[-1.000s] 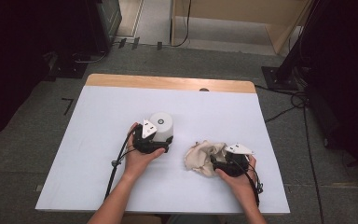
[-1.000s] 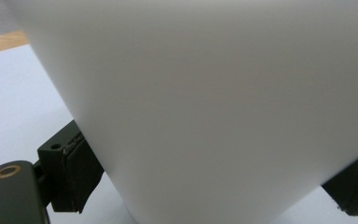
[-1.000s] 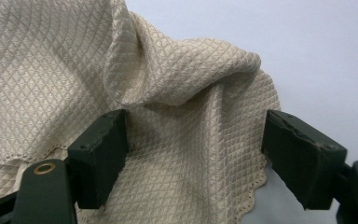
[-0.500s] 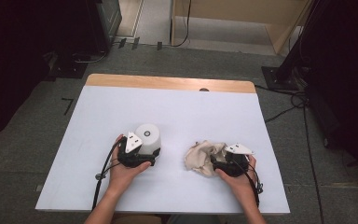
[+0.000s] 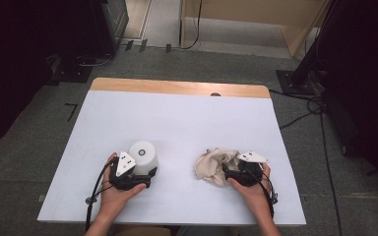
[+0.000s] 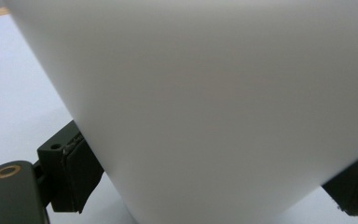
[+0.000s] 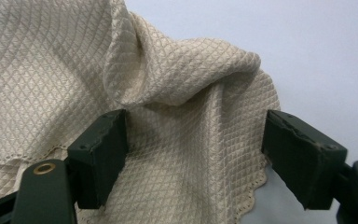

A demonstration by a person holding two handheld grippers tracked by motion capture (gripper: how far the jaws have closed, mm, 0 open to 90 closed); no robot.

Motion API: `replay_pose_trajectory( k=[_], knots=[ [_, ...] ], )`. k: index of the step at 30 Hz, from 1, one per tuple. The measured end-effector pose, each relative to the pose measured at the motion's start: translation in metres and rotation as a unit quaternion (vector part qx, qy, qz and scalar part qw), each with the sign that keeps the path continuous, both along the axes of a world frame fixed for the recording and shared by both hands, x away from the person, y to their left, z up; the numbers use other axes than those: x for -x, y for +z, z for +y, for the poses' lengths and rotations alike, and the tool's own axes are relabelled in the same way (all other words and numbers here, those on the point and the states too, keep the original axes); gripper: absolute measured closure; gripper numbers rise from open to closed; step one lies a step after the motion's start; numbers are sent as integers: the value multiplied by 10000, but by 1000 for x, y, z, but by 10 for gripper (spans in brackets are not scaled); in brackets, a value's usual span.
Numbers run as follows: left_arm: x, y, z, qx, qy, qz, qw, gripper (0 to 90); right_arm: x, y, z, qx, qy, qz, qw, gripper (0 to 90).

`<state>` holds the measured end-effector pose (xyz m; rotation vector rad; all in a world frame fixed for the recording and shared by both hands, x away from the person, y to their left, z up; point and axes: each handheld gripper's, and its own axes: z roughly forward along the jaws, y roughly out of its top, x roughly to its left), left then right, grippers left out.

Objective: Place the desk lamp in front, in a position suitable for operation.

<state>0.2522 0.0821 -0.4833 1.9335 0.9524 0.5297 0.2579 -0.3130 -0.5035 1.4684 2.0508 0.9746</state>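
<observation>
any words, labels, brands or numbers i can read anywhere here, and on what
None: no readable text in any view.
White cup: plain wall, no print, also in the left gripper view.
Beige cloth: woven diamond pattern and scalloped edge, no tag or label.
Left gripper and right gripper: grey plates and black jaws carry no lettering.
Table: bare white top.

white table (image 5: 177, 118), grey floor (image 5: 39, 142), cables (image 5: 305, 115)

Even overhead light fell brightly on the matte white rectangular table (image 5: 177, 123), while the surrounding room stayed dark. Shadows were soft. The smooth white plastic cup (image 6: 214, 102) loomed blurred; the cream quilted cloth (image 7: 177, 140) looked sharp.
</observation>
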Motion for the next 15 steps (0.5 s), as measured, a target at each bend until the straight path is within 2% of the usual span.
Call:
replay_pose_trajectory(
  k=[3, 8, 15],
  knots=[
    [3, -2, 5, 119, -11, -5, 9999, 71, 0, 0, 0, 1, 1, -7, 10000, 220],
    [3, -6, 8, 224, -75, 128, 9996, 55, 0, 0, 0, -2, 4, 0, 10000, 220],
    [6, -7, 11, 343, -51, 107, 9993, 56, 0, 0, 0, -4, 2, 7, 10000, 218]
  ],
)
